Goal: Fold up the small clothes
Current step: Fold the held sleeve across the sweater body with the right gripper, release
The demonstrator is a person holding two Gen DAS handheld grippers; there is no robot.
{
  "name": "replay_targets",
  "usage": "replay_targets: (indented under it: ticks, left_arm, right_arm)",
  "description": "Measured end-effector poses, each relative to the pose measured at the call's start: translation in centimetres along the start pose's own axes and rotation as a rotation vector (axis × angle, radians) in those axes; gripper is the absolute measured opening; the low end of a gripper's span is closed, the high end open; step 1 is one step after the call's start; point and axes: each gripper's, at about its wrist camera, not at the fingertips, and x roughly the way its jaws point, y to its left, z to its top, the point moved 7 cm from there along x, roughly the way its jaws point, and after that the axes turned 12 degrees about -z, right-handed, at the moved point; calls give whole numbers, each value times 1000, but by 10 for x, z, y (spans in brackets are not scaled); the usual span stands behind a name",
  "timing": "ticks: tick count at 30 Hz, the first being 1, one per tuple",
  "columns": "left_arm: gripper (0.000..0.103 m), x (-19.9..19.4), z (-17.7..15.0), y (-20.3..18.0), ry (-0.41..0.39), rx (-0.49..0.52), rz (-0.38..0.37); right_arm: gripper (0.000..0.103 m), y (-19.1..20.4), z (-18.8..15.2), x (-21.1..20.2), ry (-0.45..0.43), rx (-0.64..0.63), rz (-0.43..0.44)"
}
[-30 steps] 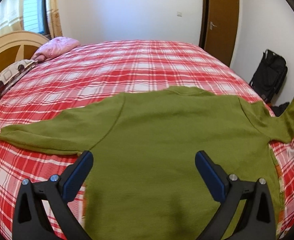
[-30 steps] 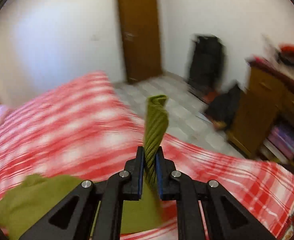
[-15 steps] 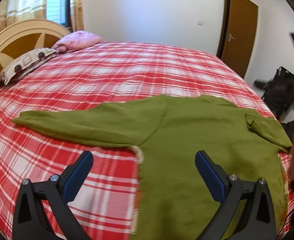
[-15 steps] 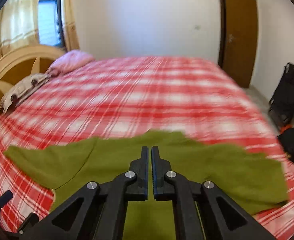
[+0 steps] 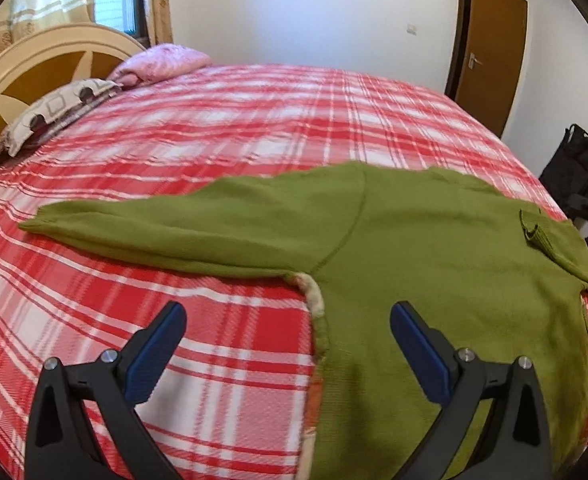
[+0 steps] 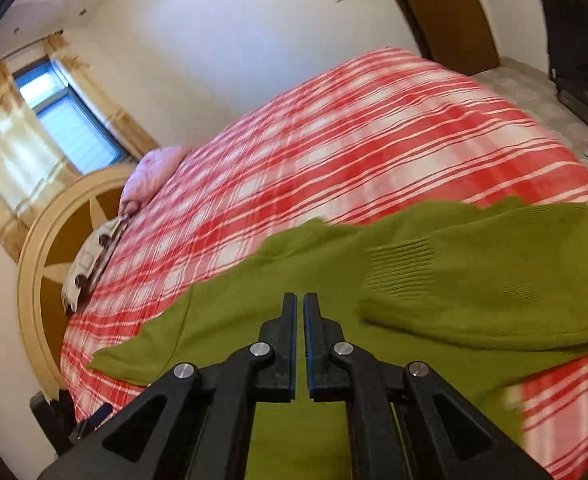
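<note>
Sweater (image 5: 393,248) lies flat on the red plaid bedspread (image 5: 222,128), its right sleeve (image 5: 549,248) now folded across the body where a second ago the right gripper (image 6: 299,312) held that cuff up in the air. Left sleeve (image 5: 154,224) stretches out sideways. That right gripper has let go; its jaws stand nearly together with only a thin gap, holding nothing, above the green knit. Left gripper (image 5: 288,334) gapes wide, empty, over the sweater's side edge.
</note>
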Motion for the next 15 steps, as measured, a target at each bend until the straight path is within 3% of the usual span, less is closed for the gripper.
replay_targets:
  ticks: [4,6,8,11,13,14,15]
  left_arm:
    - [103,8,-6,-13,40,-6,-36]
    - [103,9,-6,-17,45,7,-36]
    - [103,5,-6,-20,35,30,-25]
    - [103,3,-5,-20,28,41,-2]
    - [103,4,-5,-19,36,27,-8]
    - [103,5,-5,-18,41,19,-12]
    - [103,6,-5,-19,44,16,-15]
  right_arm:
    - [4,-15,-9,20,96,-96,-100]
    - [4,-13,-12,26,116,-120,-73]
    - [4,-13,-11,21,98,-51,27]
    - [4,-5,-10,17,103,102,256]
    - [10,-1,-12,16,105,175,353]
    - [39,0,-13,16,110,178,350]
    - [86,2,-15,18,122,166,339]
